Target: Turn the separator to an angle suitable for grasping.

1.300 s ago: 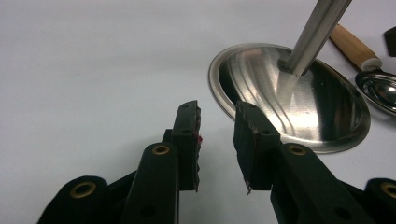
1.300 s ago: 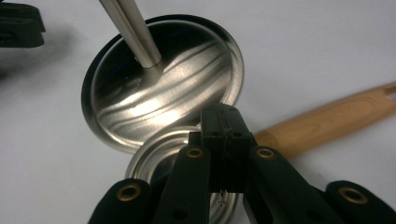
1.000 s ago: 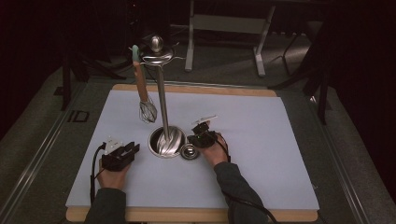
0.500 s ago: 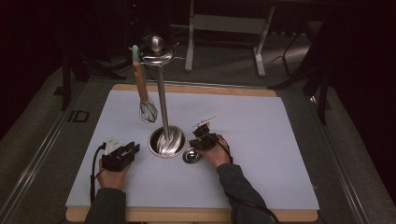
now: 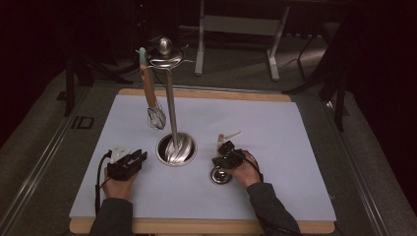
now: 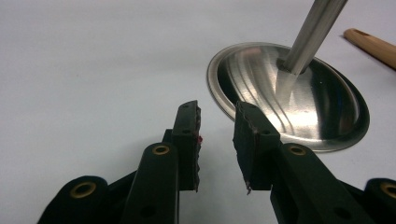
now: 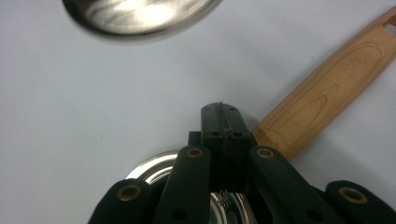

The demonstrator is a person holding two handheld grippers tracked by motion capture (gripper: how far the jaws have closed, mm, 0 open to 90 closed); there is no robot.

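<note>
Pale blue matting (image 5: 275, 147) covers the table in the high view; a steel utensil stand (image 5: 169, 105) rises at centre, a whisk (image 5: 151, 93) hanging from its top. At lower left, the left gripper (image 5: 136, 158) rests beside the stand's dished base. Right of centre, the right gripper (image 5: 221, 160) holds a wooden-handled ladle, its bowl (image 5: 221, 175) on the mat.

Left gripper view: jaws apart, empty, near the base (image 6: 299, 100).

Right gripper view: jaws clamped together over the ladle (image 7: 327, 88), its handle running to upper right.

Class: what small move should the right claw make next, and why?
Probably lift. The right claw is shut on the wooden-handled utensil, low over the mat, while the stand hangs its whisk from hooks high up.
</note>
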